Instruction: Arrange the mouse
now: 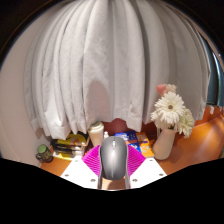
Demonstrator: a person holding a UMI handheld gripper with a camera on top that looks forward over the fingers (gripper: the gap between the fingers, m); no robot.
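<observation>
Grey mouse (114, 157) between the jaws

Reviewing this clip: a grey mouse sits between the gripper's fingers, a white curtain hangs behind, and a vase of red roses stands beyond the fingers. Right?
Not quite. In the gripper view the vase holds white daisy-like flowers, not red roses. The rest holds: the grey mouse sits between the gripper fingers, and a white curtain hangs behind.

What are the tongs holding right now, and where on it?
The tongs are shut on the grey mouse, one pink pad pressing each long side, its length pointing ahead.
</observation>
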